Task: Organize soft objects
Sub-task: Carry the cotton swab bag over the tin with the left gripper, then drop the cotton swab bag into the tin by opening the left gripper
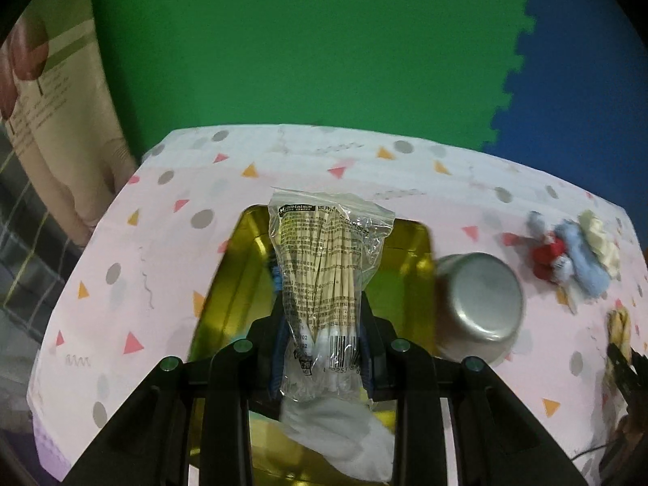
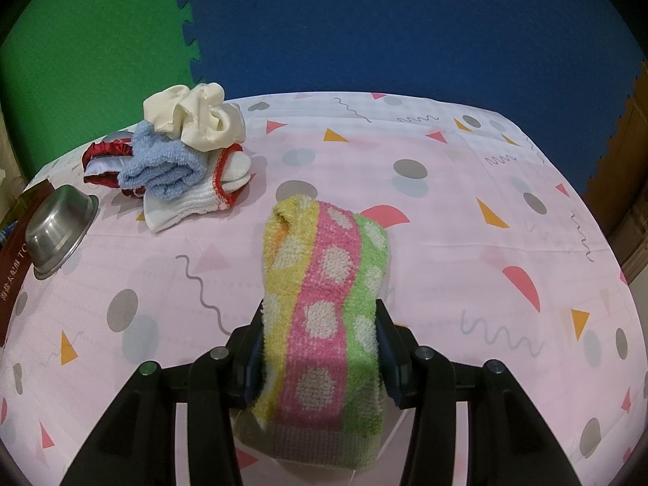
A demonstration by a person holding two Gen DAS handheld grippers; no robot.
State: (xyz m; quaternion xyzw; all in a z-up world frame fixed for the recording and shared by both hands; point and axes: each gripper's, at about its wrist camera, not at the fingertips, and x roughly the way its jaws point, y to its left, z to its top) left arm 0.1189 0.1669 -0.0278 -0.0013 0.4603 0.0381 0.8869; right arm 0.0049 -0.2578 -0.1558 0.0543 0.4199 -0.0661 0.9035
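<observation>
My left gripper [image 1: 322,320] is shut on a clear bag of cotton swabs [image 1: 324,267] and holds it over an open gold tin [image 1: 409,251], where a white cloth [image 1: 344,445] lies. My right gripper [image 2: 320,324] is shut on a yellow, pink and green dotted towel [image 2: 324,312] above the pink tablecloth. A pile of soft things lies at the far left of the right wrist view: a cream scrunchie [image 2: 194,115], a blue towel [image 2: 162,166], a white cloth with red trim [image 2: 194,198] and a red item [image 2: 103,158]. The pile also shows in the left wrist view [image 1: 575,251].
An upturned steel bowl [image 1: 478,303] sits right of the tin; it also shows in the right wrist view [image 2: 60,227]. The pink patterned tablecloth [image 2: 465,222] covers the table. Green and blue foam mats [image 1: 324,40] lie beyond the far edge. A yellowish object [image 1: 619,324] sits at the right edge.
</observation>
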